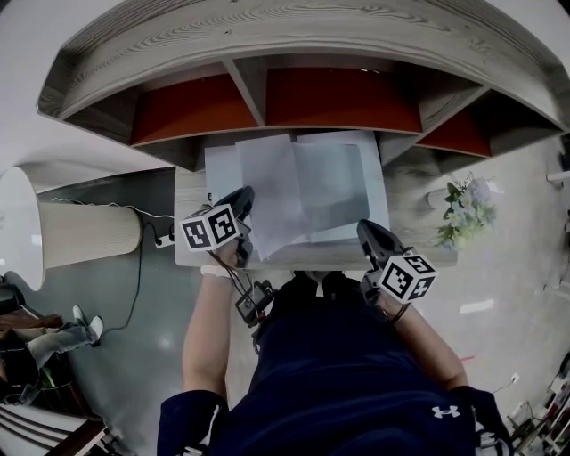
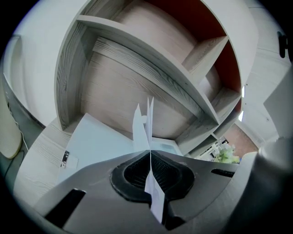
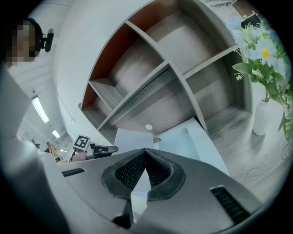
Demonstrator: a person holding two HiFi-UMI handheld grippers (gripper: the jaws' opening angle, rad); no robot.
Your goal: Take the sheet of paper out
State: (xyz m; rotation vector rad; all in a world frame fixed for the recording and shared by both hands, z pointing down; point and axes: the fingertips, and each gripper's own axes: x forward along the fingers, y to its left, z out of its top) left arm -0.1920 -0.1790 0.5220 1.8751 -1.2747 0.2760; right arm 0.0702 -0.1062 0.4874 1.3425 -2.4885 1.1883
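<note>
The head view's top and right edges cut off the curved grey wooden shelf unit (image 1: pixel 294 27). The person's dark-shirted torso (image 1: pixel 347 374) hides the pale wooden tabletop's (image 1: pixel 189 191) near edge. The crumpled white sheet of paper (image 1: pixel 272 191) covers much of the pale blue flat folder (image 1: pixel 374 169) beneath. In the left gripper view that sheet shows edge-on only, its lower part lost between the left tongs (image 2: pixel 149 153).

sheet of paper (image 1: pixel 283 191): over other sheets (image 1: pixel 374 178), on desk (image 1: pixel 189 223) | shelf (image 1: pixel 267 53): behind | lamp (image 1: pixel 85 233): left | flowers (image 1: pixel 465 209): right
</note>
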